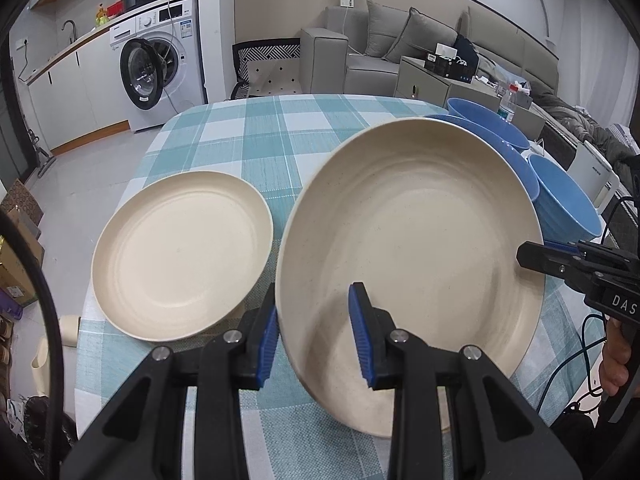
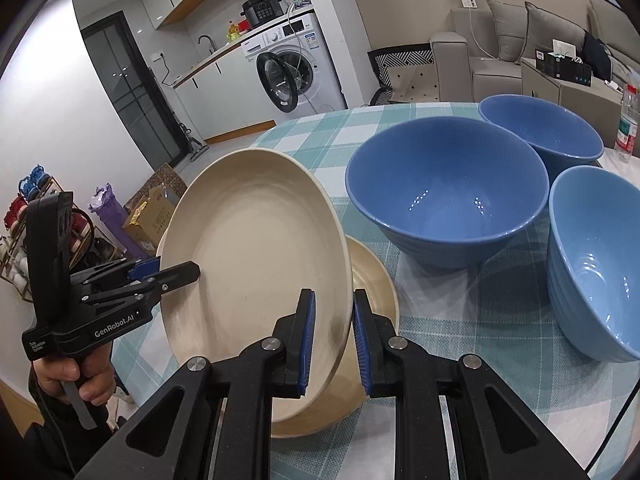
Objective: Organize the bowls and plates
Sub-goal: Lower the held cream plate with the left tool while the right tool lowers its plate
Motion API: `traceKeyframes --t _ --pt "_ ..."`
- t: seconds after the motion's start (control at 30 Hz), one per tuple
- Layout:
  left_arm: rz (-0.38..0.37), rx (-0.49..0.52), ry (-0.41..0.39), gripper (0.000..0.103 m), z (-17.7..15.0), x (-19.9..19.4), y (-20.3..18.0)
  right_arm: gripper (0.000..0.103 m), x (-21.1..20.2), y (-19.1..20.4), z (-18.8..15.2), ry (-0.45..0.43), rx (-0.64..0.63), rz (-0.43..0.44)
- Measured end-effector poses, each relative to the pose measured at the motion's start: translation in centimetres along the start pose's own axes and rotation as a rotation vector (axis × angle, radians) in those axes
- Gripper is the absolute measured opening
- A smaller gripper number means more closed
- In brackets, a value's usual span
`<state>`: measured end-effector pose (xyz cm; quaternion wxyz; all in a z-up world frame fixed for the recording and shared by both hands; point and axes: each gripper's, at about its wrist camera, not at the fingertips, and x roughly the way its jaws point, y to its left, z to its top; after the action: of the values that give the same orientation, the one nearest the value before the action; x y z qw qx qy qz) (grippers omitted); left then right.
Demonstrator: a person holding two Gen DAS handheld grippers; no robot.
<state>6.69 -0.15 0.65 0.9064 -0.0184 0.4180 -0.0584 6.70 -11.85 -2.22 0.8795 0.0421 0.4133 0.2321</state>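
Observation:
A large cream plate (image 1: 412,240) (image 2: 256,248) hangs tilted above the checked table (image 1: 260,132), held from both sides. My left gripper (image 1: 314,340) (image 2: 176,270) is shut on its near left rim. On the opposite rim my right gripper (image 2: 334,344) (image 1: 532,258) is shut as well. A second cream plate (image 1: 180,256) lies flat on the table to the left. In the right wrist view another cream plate (image 2: 374,300) lies under the held one. Three blue bowls (image 2: 444,192) (image 2: 540,128) (image 2: 592,260) stand upright on the right.
A water bottle (image 2: 628,124) stands past the bowls at the table's far right. The table's left edge drops to the floor, where boxes (image 2: 148,216) sit. A washing machine (image 1: 160,72) and a grey sofa (image 1: 384,40) are beyond. A person's hand (image 2: 76,376) grips the left tool.

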Motion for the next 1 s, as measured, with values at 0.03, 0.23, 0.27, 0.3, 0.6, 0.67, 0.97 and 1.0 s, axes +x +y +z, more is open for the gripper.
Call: traceKeyframes --t 0.03,0.23,0.27,0.3,0.6,0.67,0.97,1.0 --pt "0.001 0.002 0.001 0.031 0.0 0.1 0.0 0.019 0.0 0.0 0.0 0.002 -0.001 -0.001" --pt "-0.001 0.016 0.014 0.031 -0.1 0.4 -0.3 0.019 0.2 -0.2 -0.3 0.018 -0.005 0.005" --pt "-0.002 0.016 0.014 0.031 -0.1 0.5 -0.3 0.019 0.4 -0.3 -0.2 0.024 -0.004 0.006" --pt "-0.005 0.017 0.018 0.031 -0.2 0.6 -0.3 0.019 0.5 -0.3 -0.3 0.027 -0.004 0.004" --pt "-0.004 0.022 0.042 0.031 -0.5 1.5 -0.5 0.019 1.7 -0.7 -0.9 0.059 0.001 -0.006" --pt "-0.004 0.025 0.049 0.031 -0.6 1.7 -0.6 0.019 1.9 -0.5 -0.9 0.062 -0.004 -0.014" --pt "0.001 0.040 0.067 0.031 -0.9 2.4 -0.8 0.021 3.1 0.2 -1.6 0.078 -0.037 -0.071" --pt "-0.001 0.040 0.070 0.032 -1.0 2.5 -0.9 0.021 3.2 0.3 -1.6 0.077 -0.044 -0.080"
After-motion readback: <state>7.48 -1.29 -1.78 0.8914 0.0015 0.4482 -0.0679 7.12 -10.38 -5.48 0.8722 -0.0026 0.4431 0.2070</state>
